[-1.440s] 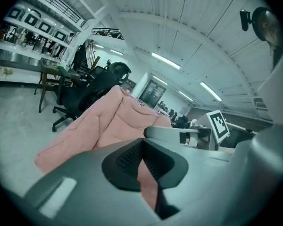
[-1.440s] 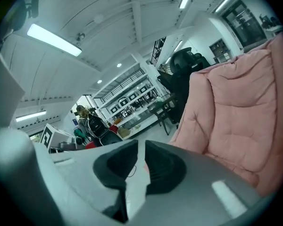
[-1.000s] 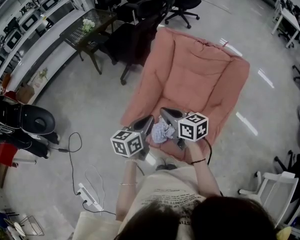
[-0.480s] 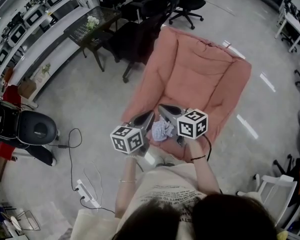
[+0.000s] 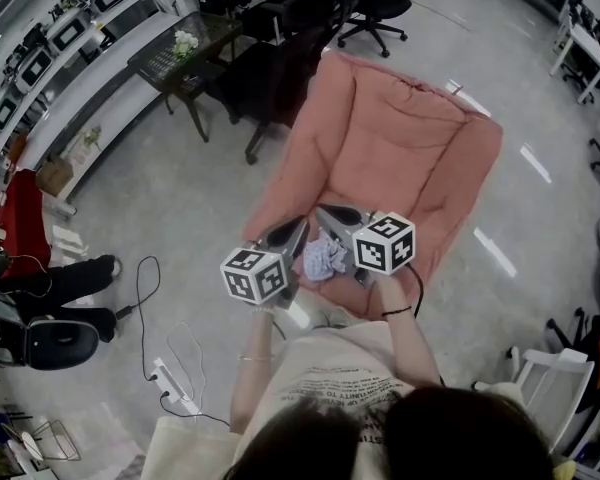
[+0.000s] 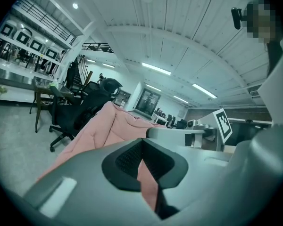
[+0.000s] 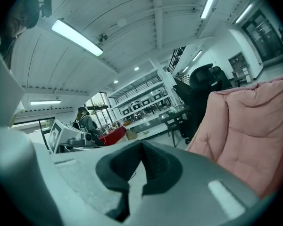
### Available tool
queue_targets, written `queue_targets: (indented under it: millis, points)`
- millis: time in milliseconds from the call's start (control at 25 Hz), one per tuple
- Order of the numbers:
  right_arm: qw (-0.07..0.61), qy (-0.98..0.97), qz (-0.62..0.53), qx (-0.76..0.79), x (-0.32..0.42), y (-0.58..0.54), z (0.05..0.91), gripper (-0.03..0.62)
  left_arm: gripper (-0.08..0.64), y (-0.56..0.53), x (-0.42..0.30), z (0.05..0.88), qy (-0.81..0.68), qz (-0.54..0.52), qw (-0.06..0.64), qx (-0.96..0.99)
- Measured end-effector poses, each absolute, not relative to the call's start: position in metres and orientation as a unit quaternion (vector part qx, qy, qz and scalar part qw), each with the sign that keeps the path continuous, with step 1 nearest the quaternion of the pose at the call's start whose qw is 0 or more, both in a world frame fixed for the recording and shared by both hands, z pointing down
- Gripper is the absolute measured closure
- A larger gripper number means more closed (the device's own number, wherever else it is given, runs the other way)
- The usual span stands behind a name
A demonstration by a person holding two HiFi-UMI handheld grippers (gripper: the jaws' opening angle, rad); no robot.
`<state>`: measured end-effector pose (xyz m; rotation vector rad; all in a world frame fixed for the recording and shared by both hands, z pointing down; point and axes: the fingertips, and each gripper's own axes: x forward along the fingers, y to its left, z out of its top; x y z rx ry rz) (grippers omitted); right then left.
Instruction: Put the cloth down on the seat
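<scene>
A crumpled white-and-blue cloth rests at the front edge of the pink padded seat, between the bodies of my two grippers. My left gripper hovers just left of it, tips pointing toward the seat back; its jaws are shut with nothing in them. My right gripper hovers just right of the cloth, also shut and empty. Neither gripper view shows the cloth. The seat fills the middle of the left gripper view and the right side of the right gripper view.
Black office chairs and a glass side table stand behind the seat to the left. White shelving lines the far left. A power strip with cable lies on the floor near left. A person's legs are at left.
Both grippers and the cloth hold nearly the same place over the seat's front. At the left, the black round object has shifted toward the near corner and a person's legs have come into view.
</scene>
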<state>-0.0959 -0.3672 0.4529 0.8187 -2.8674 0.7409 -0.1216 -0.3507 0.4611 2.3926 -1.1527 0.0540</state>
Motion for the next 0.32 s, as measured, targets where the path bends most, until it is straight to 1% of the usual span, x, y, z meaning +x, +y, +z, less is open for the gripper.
queue_targets:
  millis: [320]
  points:
    - [0.036,-0.936,0.235,0.260,-0.0942,-0.3618,0.4512,0.591,0.554,-0.3482,-0.1163,0.4573,-0.419,0.021,0.236,0.876]
